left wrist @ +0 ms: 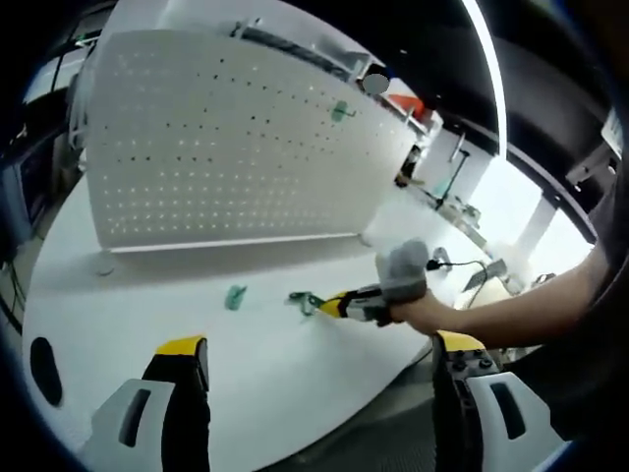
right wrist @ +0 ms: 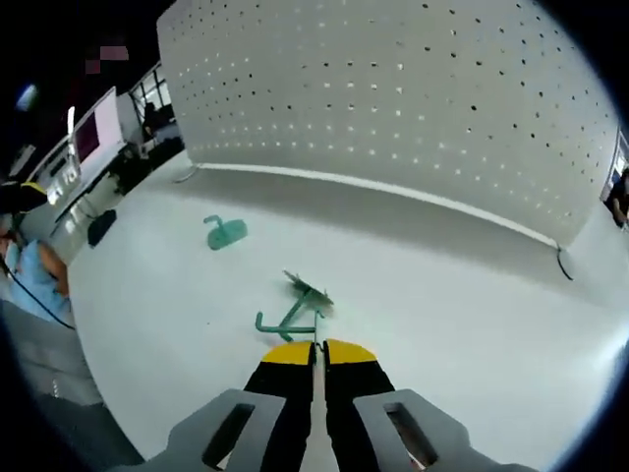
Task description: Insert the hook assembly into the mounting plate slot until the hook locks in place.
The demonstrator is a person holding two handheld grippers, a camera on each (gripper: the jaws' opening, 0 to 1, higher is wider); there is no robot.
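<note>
A green hook assembly (right wrist: 295, 308) lies low over the white table (right wrist: 472, 324), just ahead of my right gripper (right wrist: 316, 346). That gripper is shut, and the hook's thin end runs in between its yellow tips. A small green mounting plate (right wrist: 226, 233) lies flat on the table, further off to the left and apart from the hook. In the left gripper view, the right gripper (left wrist: 329, 305) comes in from the right in a hand, with the hook (left wrist: 305, 300) at its tip and the plate (left wrist: 235, 296) to its left. My left gripper (left wrist: 320, 344) stands open, well back from both.
A large white pegboard (left wrist: 226, 138) stands upright at the back of the table, with another green hook (left wrist: 341, 111) hung on it. A dark flat object (left wrist: 44, 369) lies near the table's left edge. A person's arm (left wrist: 511, 310) reaches in from the right.
</note>
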